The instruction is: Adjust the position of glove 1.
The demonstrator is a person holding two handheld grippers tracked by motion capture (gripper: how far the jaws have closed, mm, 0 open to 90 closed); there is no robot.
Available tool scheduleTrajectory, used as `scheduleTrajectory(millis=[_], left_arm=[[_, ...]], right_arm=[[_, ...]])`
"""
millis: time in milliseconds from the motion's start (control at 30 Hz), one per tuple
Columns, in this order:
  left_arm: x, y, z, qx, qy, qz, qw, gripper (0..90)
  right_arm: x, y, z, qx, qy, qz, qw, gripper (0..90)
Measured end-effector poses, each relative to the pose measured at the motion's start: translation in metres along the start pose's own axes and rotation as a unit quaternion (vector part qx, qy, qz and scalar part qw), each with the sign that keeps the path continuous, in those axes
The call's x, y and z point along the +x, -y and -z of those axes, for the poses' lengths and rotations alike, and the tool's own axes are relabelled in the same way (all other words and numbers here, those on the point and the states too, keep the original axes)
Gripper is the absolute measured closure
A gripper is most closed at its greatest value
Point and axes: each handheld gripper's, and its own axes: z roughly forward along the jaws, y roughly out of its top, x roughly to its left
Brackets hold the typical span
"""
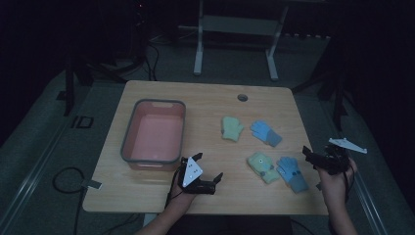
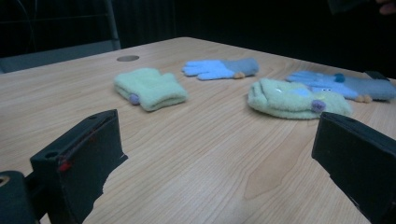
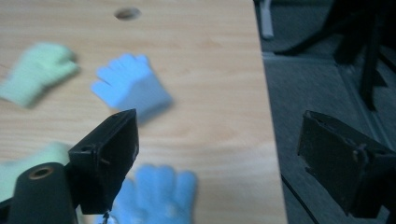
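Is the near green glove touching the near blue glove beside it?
Cannot tell. In the high view the near green glove and near blue glove lie edge to edge, with neither gap nor contact plain.

Dim room, grey floor (image 1: pixel 44 122), white-legged frame (image 1: pixel 235 39) behind.

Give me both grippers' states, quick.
Left gripper: open, holding nothing.
Right gripper: open, holding nothing.
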Motion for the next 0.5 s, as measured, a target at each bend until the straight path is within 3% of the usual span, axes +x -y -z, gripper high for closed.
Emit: scheduleTrajectory(millis=[333,500], left_arm=[[0.000,0.000,0.000,0.000,0.001,-0.001,1.0000,2.1],[0.000,0.000,0.000,0.000,0.000,-0.001,1.0000,2.1]], right_arm=[[0.019,-0.032,0.011,-0.022,-0.032,0.013,0.9992,11.4],[0.030,-0.044,0.008,-0.006,-0.041,0.026,0.9988,13.0]])
